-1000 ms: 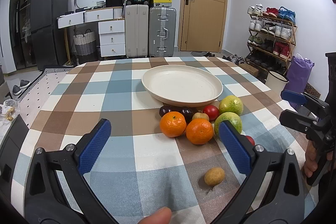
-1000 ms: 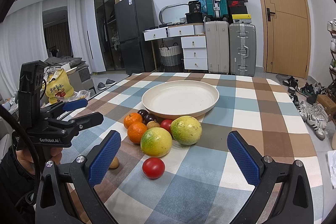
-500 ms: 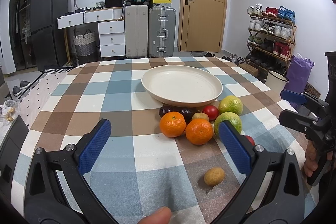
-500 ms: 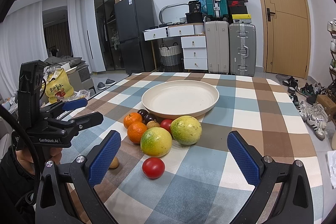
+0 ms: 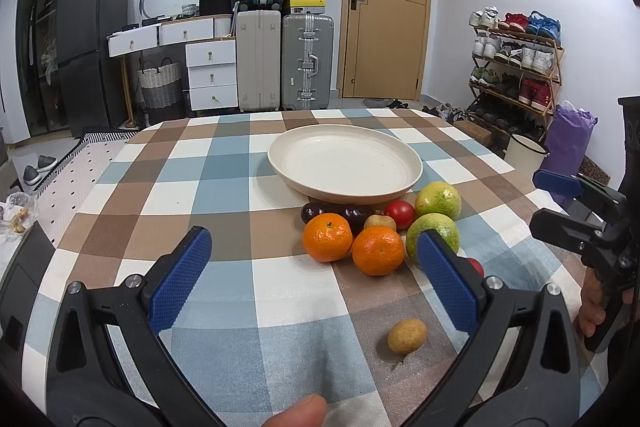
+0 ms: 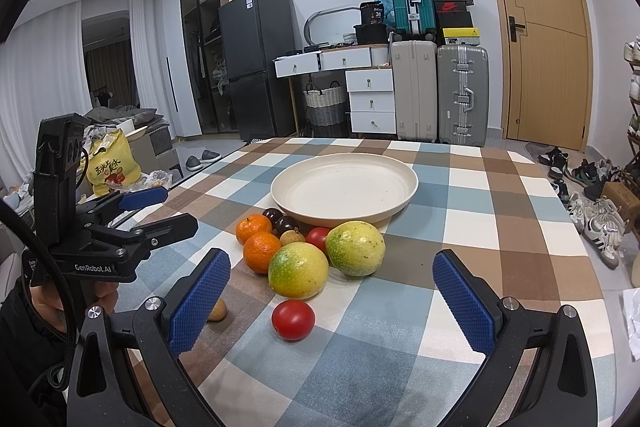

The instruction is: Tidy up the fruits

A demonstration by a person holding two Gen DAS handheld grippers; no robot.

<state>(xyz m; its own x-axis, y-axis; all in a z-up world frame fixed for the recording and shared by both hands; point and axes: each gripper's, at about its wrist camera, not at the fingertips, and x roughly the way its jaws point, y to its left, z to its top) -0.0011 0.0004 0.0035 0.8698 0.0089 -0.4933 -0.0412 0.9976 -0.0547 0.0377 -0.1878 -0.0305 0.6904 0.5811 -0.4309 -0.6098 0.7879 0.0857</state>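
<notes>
An empty cream plate point(image 5: 344, 163) point(image 6: 344, 189) sits mid-table on the checked cloth. In front of it lie two oranges point(image 5: 327, 237) point(image 6: 262, 252), two yellow-green citrus fruits point(image 5: 438, 200) point(image 6: 298, 269), dark plums point(image 5: 354, 214), a red tomato point(image 5: 399, 213), a second tomato point(image 6: 293, 319) and a small brown fruit point(image 5: 407, 335). My left gripper point(image 5: 314, 277) is open and empty, short of the oranges. My right gripper point(image 6: 330, 301) is open and empty, around the near tomato's line. Each gripper shows in the other's view: the right gripper point(image 5: 576, 203) and the left gripper point(image 6: 160, 211).
The round table point(image 5: 160, 195) has edges near on both sides. Behind it stand suitcases point(image 5: 306, 61), white drawers point(image 5: 210, 75), a dark fridge point(image 5: 90, 35), a door point(image 5: 386, 3) and a shoe rack point(image 5: 516, 67) at right.
</notes>
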